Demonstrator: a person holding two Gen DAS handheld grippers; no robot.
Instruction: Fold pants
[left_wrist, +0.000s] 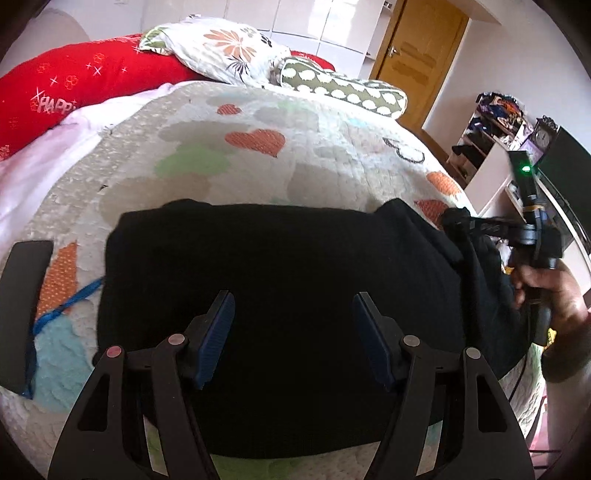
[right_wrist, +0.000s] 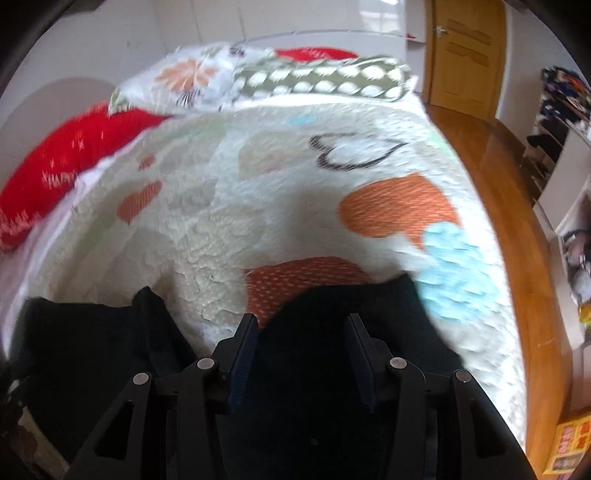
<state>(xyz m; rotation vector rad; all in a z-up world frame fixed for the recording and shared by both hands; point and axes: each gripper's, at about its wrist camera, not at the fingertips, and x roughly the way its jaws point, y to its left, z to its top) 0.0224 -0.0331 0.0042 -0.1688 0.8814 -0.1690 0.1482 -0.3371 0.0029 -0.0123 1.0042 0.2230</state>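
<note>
The black pants (left_wrist: 280, 295) lie on a heart-patterned quilt (left_wrist: 258, 122) covering the bed, folded into a broad, dense slab whose far edge runs straight from 9 to 3 o'clock in the left wrist view. The fabric is matte and nearly featureless, with a thicker bunched ridge at its 3 o'clock end.

The left gripper (left_wrist: 293, 314) hangs above the slab's middle, its blue-padded fingers (left_wrist: 218, 332) spread wide with nothing between them. The right gripper (right_wrist: 301, 343) sits at that bunched end, fingers likewise parted over dark cloth and pinching nothing. Its view is motion-blurred; there the pants (right_wrist: 314, 369) fill the 6 o'clock area, with a second lobe at 8 o'clock.

A red pillow (left_wrist: 74, 85) lies at 10 o'clock, a floral pillow (left_wrist: 221, 48) at 12, and a wooden door (left_wrist: 417, 55) at 1 o'clock.
</note>
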